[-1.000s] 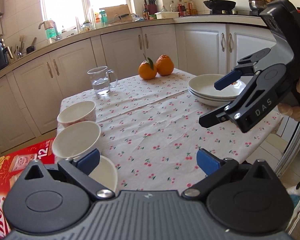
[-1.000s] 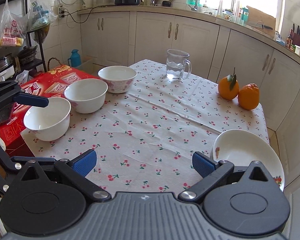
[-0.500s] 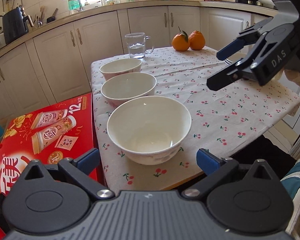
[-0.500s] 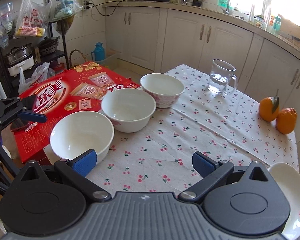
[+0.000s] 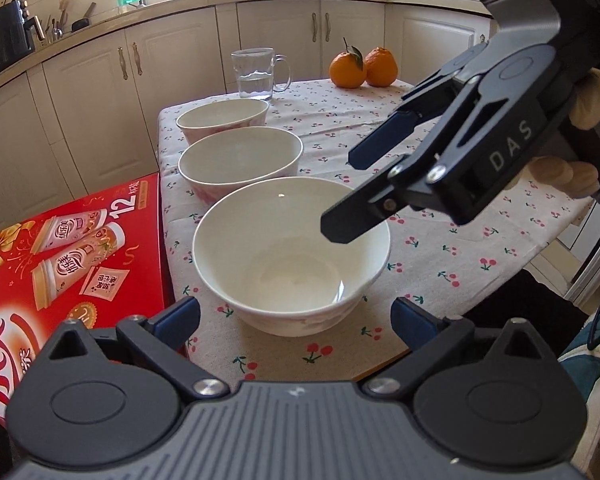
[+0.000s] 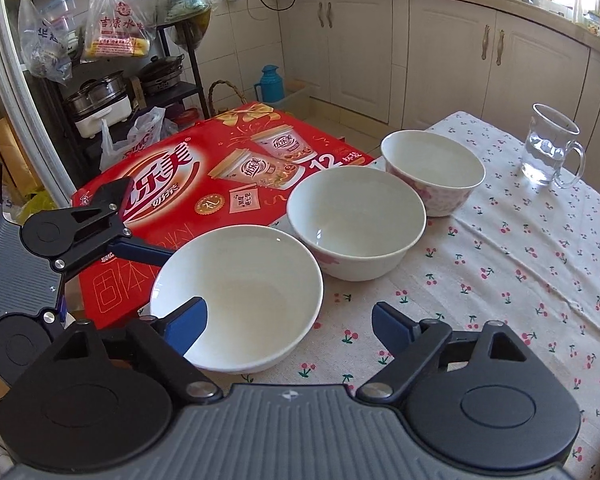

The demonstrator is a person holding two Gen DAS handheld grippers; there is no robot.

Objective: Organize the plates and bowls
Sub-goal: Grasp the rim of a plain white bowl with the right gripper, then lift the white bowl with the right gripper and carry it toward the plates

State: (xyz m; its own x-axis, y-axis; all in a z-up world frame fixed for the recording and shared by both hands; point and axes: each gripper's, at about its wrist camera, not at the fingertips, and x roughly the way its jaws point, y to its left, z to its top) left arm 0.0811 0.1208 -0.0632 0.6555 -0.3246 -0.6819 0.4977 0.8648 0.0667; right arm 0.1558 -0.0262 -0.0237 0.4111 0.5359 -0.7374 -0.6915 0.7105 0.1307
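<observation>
Three white bowls stand in a row along the edge of the tabletop [image 5: 440,248], which is covered by a cherry-print cloth. The nearest bowl [image 5: 290,254] sits at the centre of the left wrist view, just beyond the left gripper [image 5: 296,318], whose blue-padded fingers are spread wide, holding nothing, on either side of the bowl's near wall without touching it. The middle bowl [image 5: 240,160] stands just behind it, and the far bowl [image 5: 222,116], with a pink pattern on its outside, behind that.

The right gripper [image 5: 342,196] reaches in from the right of the frame, its jaws parted and empty, the lower finger tip hanging over the nearest bowl's right rim. In the right wrist view its left pad appears over that bowl's interior; contact cannot be told.

A glass mug [image 5: 258,74] holding water and two oranges [image 5: 362,68] sit at the tabletop's far end. A red carton [image 5: 72,252] lies beside the tabletop at lower left.
</observation>
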